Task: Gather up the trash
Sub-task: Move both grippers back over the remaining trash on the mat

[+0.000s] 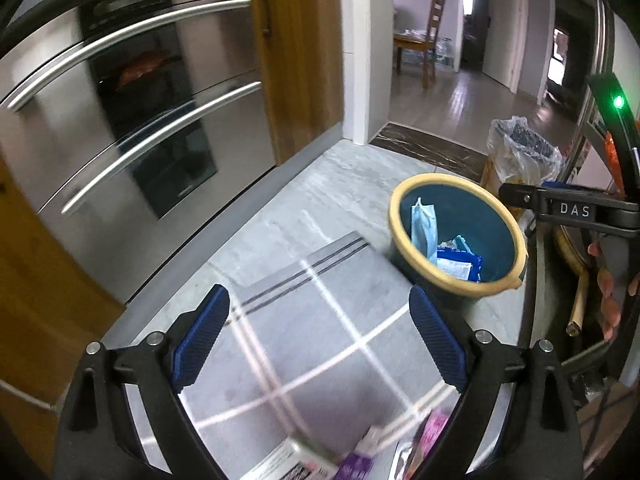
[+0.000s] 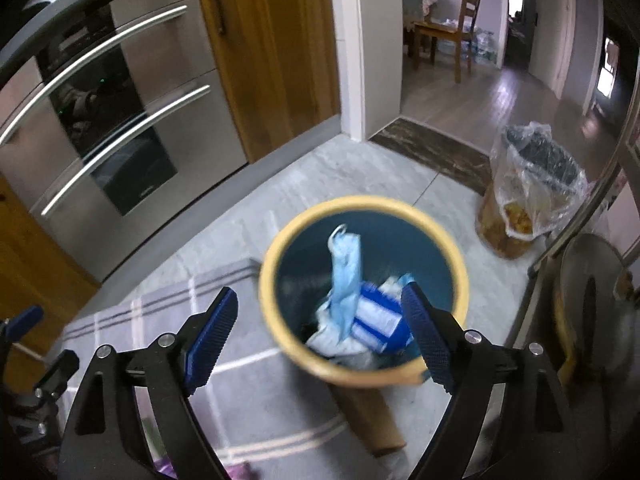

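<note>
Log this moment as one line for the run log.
left gripper: open, empty, above grey mat | right gripper: open, empty, over bin | bin: face mask, blue-white packet inside

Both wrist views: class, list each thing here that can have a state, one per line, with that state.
Left gripper: open, empty, over the mat.
Right gripper: open, empty, above the bin.
Bin: upright, partly filled.
Face mask: inside the bin, standing up.
Blue and white packet: inside the bin.
Oven doors: closed.
Plastic bag: open-topped, holding waste.
Cardboard tube: lying on the mat.
</note>
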{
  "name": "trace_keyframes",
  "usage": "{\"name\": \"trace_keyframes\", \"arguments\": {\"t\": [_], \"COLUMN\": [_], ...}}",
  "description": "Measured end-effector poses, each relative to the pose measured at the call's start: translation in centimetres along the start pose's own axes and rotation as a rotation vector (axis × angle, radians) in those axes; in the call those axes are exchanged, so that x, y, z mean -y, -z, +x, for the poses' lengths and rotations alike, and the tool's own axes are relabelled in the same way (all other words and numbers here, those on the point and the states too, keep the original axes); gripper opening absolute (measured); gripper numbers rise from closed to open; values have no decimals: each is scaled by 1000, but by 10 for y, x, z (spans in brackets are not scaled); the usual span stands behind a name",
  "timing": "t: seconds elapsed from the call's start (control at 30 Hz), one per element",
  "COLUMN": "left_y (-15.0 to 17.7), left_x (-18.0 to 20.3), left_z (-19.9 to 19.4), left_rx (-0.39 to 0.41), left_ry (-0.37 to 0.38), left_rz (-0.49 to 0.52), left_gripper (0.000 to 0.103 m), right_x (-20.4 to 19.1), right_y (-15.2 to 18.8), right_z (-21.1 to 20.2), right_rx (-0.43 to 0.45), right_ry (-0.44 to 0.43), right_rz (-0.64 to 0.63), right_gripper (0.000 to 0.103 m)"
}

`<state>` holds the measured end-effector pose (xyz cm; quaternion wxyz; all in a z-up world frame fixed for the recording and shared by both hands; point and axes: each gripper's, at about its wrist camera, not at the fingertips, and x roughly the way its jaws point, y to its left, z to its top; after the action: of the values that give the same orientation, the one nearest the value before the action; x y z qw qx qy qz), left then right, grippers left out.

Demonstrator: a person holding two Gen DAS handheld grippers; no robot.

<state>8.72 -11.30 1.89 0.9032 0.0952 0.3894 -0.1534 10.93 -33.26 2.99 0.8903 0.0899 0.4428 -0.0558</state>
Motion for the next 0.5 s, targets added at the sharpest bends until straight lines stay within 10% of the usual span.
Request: {"name": "trace_keyframes", "arguments": {"t": [0.5], "left_y": [72], "left_x": [-53], "left_z": [-72], "left_rx": [-2], "left_ry": [-74], "left_rz": [-123], "left_gripper": [94], "right_x": [-63], "right_y": [65], "right_z": [-48], "right_rx": [-8], "right_ry": [-87], "right_rz": [-117], "right_gripper": [92]}}
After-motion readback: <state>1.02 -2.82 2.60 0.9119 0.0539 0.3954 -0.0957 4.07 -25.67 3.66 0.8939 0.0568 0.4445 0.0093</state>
